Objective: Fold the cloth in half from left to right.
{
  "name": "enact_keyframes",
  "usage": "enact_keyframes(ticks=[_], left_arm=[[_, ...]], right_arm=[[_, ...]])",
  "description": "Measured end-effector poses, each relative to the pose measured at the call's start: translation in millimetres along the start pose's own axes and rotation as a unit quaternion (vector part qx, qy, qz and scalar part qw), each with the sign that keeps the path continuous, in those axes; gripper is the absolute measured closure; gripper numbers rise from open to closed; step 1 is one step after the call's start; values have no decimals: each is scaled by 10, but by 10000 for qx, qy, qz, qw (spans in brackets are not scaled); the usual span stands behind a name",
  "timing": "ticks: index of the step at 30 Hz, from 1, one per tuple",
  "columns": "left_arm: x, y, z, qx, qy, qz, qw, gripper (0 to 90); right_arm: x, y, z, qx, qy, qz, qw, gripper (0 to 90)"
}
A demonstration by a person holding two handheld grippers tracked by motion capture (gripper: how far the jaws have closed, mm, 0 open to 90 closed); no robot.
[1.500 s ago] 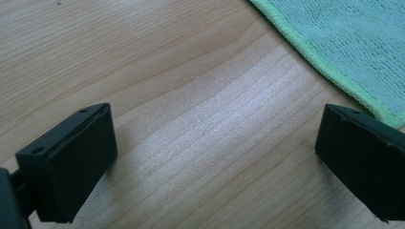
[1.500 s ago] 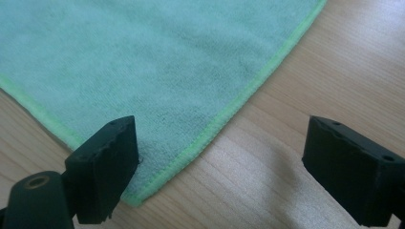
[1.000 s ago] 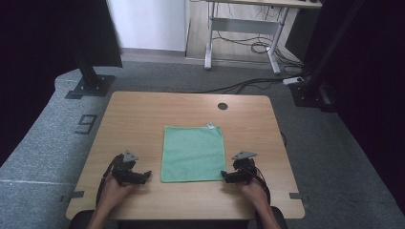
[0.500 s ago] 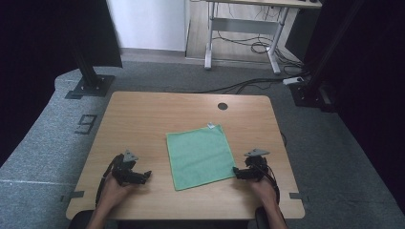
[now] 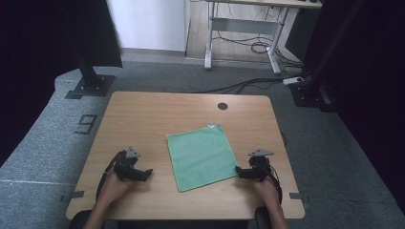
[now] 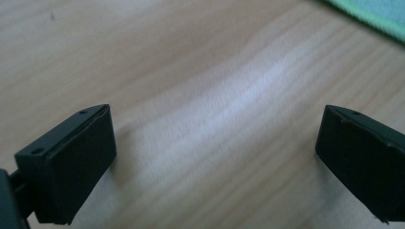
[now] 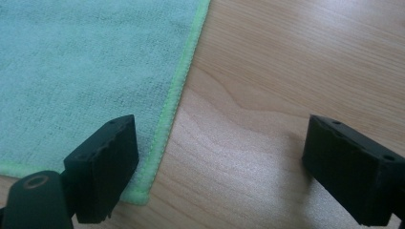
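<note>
1. Green cloth (image 5: 202, 155) lies flat and unfolded on the wooden table (image 5: 157, 114), near the middle and toward the person's side; it sits skewed, its edges not square with the table's edges; a small white tag shows at its far corner.
2. Right gripper (image 5: 240, 172) rests low over the table just beside the cloth's near right corner; in the right gripper view (image 7: 219, 157) its jaws stand wide apart with nothing pinched between them; one jaw is over the cloth's (image 7: 86, 67) bright hemmed corner, the other over bare wood (image 7: 296, 57).
3. Left gripper (image 5: 148, 172) sits to the left of the cloth, apart from it; in the left gripper view (image 6: 215, 157) its jaws are spread wide over bare table (image 6: 191, 71), holding nothing; a strip of the cloth (image 6: 377, 14) shows at the upper right corner of that view.
4. Round dark hole (image 5: 222, 106) marks the table near its far edge, well apart from the cloth.
</note>
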State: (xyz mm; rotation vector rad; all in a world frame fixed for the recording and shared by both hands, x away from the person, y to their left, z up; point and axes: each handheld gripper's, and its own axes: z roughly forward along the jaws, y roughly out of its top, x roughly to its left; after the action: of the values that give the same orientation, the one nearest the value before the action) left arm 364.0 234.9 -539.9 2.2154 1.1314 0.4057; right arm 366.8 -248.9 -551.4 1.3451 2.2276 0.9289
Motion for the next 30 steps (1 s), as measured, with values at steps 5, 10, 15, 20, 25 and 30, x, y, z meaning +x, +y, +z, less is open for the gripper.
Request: enact_keyframes(ticks=[5, 10, 15, 20, 25, 30], left_arm=[[31, 177, 39, -144, -55, -6, 9999, 0], [61, 412, 167, -241, -105, -3, 9997, 0], [114, 657, 301, -183, -99, 115, 9997, 0], [185, 827, 396, -195, -46, 109, 9997, 0], [234, 1012, 532, -326, 11, 30, 9995, 10], [235, 1092, 675, -368, 72, -10, 9993, 26]], right_arm=[[-4, -13, -1, -47, 11, -19, 10000, 116], [-5, -21, -1, -83, 13, -21, 10000, 115], [-8, -25, -1, -100, 21, -32, 9999, 116], [-9, -26, 0, -109, 31, -37, 9999, 116], [-10, -27, 0, -112, 34, -44, 9999, 116], [-11, -26, 0, -112, 36, -48, 9999, 116]])
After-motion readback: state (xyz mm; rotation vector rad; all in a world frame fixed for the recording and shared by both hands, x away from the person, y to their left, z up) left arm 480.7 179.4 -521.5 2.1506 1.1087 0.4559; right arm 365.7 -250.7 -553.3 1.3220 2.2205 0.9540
